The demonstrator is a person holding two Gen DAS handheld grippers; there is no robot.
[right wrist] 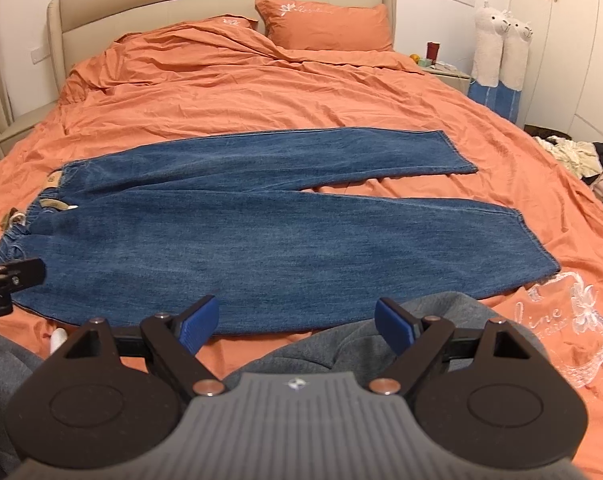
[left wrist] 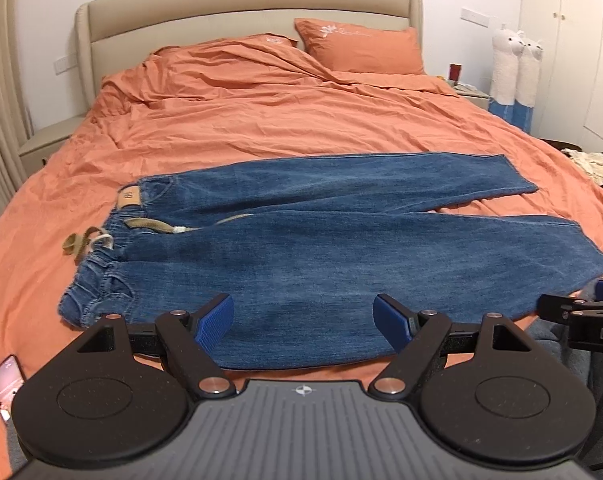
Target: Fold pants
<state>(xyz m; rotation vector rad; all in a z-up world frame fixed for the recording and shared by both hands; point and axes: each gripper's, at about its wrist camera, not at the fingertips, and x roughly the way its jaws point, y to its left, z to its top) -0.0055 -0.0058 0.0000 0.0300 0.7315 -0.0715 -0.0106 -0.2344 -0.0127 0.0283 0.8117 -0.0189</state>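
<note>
Both the left gripper [left wrist: 303, 322] and right gripper [right wrist: 297, 322] hang wide open and empty over the near leg of the jeans [left wrist: 341, 256], where a shallow pinch might lift only the top denim layer and skew the fold.

Soft, even indoor light fills the room, warm and a little dim, with no hard shadows across the orange bed [left wrist: 261, 120]. The white wall behind the headboard [left wrist: 241, 12] is the brightest part and shows no glare. Both views bow outward: the headboard curves, and the corners beyond it go black. The left tongs [left wrist: 303, 322] and right tongs [right wrist: 297, 320] look slightly soft up close, their pads faintly blurred.
</note>
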